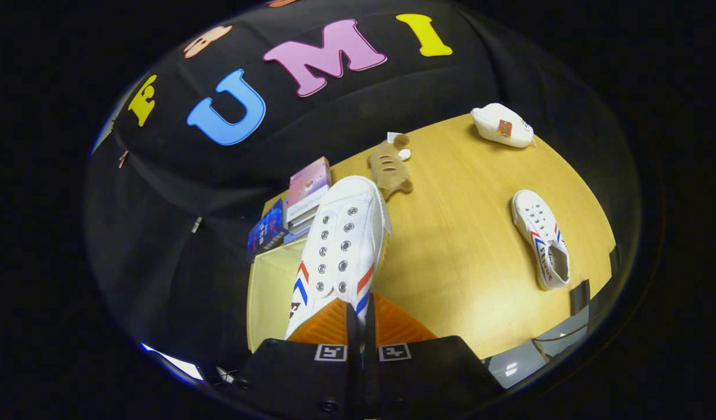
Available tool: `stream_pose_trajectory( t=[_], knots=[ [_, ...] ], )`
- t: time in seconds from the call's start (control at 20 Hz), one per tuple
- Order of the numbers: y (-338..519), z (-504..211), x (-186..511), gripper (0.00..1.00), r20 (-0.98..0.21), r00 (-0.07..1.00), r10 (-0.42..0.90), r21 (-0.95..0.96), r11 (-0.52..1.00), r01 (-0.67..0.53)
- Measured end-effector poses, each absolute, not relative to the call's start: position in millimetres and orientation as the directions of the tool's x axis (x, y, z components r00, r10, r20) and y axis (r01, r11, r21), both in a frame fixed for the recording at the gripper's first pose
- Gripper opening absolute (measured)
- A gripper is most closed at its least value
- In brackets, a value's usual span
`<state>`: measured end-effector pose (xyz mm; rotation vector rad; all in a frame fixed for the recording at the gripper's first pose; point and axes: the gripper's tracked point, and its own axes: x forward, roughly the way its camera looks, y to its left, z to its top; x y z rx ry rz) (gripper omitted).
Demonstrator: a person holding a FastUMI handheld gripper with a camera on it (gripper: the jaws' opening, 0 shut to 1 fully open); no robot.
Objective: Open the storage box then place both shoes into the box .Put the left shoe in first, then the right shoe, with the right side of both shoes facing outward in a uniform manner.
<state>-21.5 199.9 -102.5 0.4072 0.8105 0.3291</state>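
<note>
The tongs (361, 318) are closed on a white canvas sneaker (340, 251), both ribbed fingers (323, 326) pressing together on its heel end so only a thin dark slit runs between them. The held shoe stretches away from the fingers with its toe pointing ahead, lifted above the table (463, 251); its upper is smooth white cloth with two rows of metal eyelets, no laces visible, and red and blue chevron stripes on each side near the heel. Beyond and to the right, well apart from the held one, the second sneaker (541, 239) lies on the yellowish wood-grain table, its opening toward the near side and the same red and blue stripes on its flank. Past the held shoe's toe, a brown plush toy (390, 169) rests on the table, soft and rounded. Just left of it a stack of books (302, 198) sits at the table's edge, a pink cover on top, with a blue box (266, 230) beside it. Farthest off, near the table's far edge, lies a white rounded pouch (502, 125) bearing a small red tag.
</note>
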Motion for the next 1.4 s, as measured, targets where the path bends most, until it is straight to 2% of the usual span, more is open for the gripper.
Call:
stream_pose_trajectory(
  t=[0.25,0.7,1.0,1.25,1.4],
  knots=[
    [270.4,-96.4,-36.1,0.05,-0.622,0.610,0.491,0.502,0.848,-0.171],
    [375.4,-148.8,-55.1,0.05,-0.686,0.482,0.545,0.497,0.835,-0.237],
    [393.8,-191.1,-48.0,0.05,-0.744,0.465,0.479,0.421,0.878,-0.229],
    [400.7,-194.7,-52.3,0.05,-0.740,0.466,0.486,0.416,0.874,-0.251],
    [400.8,-211.3,-66.7,0.05,-0.774,0.411,0.482,0.399,0.875,-0.275]
  ],
)
